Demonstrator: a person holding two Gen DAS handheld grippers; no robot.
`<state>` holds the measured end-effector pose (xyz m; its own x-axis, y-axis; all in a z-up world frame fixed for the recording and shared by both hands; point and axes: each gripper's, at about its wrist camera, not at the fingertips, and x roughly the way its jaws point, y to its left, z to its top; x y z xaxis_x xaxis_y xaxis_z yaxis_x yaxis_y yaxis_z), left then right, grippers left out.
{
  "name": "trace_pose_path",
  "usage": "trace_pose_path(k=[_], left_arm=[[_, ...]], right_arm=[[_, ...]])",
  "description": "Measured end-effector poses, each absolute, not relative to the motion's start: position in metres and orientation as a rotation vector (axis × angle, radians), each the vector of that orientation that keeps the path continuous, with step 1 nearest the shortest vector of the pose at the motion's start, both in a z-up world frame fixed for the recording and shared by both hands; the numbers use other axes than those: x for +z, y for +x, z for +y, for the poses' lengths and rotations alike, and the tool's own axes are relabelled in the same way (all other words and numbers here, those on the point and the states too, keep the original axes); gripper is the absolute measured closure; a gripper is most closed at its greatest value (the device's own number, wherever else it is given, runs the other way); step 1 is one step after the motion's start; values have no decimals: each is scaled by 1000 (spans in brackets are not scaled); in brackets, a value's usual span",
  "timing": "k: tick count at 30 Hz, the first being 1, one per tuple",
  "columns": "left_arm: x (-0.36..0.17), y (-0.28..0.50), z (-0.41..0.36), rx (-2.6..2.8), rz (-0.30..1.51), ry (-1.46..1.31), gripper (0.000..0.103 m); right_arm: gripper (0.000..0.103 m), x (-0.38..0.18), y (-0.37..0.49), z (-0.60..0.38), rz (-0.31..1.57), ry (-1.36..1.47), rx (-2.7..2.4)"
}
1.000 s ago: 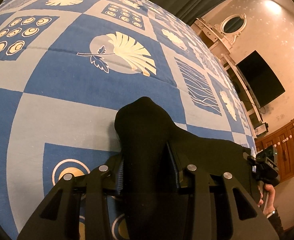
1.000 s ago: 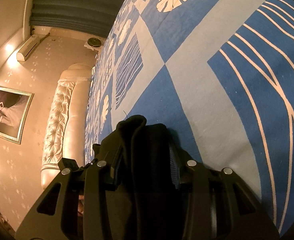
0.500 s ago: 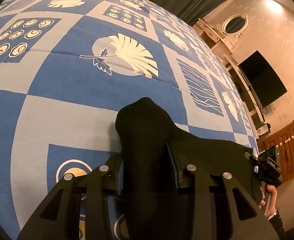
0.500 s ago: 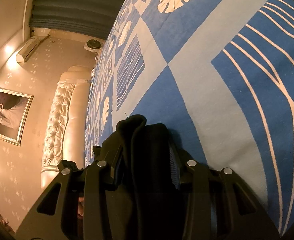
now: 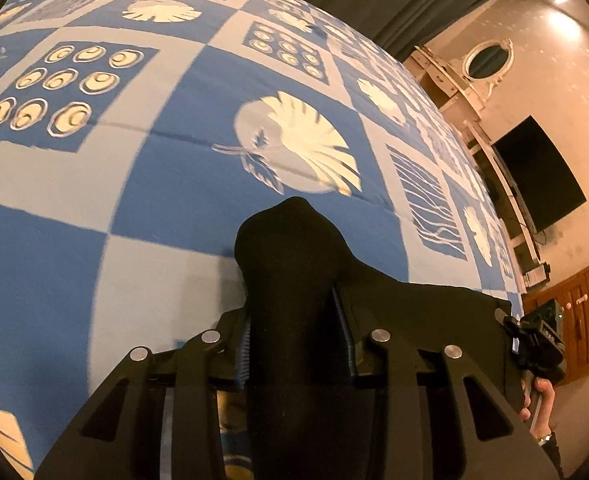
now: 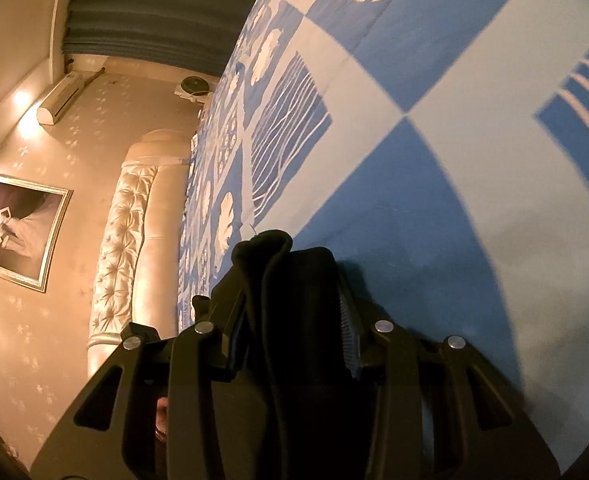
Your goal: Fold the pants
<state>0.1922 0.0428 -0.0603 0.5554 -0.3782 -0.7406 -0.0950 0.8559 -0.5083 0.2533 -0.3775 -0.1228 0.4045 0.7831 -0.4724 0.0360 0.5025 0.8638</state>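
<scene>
1. Both sets of jaws are clamped on cloth: the left gripper (image 5: pixel 294 336) pinches a bunched lump of the black pants (image 5: pixel 294 248), and the right gripper (image 6: pixel 294 344) pinches another bunched edge of the same pants (image 6: pixel 282 280), with fabric bulging out past the pads on each
2. The pants hang between the two grippers at the near edge of the bed; in the left wrist view a stretch of black cloth runs off to the right toward the person's other hand (image 5: pixel 538 400)
3. The blue-and-white patterned bedspread (image 5: pixel 174 184) fills the far side of both views, and no part of the pants is seen lying flat on it
4. The step in hand looks like carrying a held edge over the bed, either to spread the garment or to lay one fold over
5. The next move likely calls for both grippers to travel together, keeping the span taut and level, then lowering before releasing
6. The cloth looks thick, soft and matte; its full shape, legs and waistband are hidden
</scene>
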Motion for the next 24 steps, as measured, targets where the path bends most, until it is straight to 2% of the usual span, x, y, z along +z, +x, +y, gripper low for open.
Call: trace_pose_path(k=[24], left_arm=[[-54,242,139,-71,966,-630,69]], right_arm=[[66,-122,347,-274,1093,936,655]])
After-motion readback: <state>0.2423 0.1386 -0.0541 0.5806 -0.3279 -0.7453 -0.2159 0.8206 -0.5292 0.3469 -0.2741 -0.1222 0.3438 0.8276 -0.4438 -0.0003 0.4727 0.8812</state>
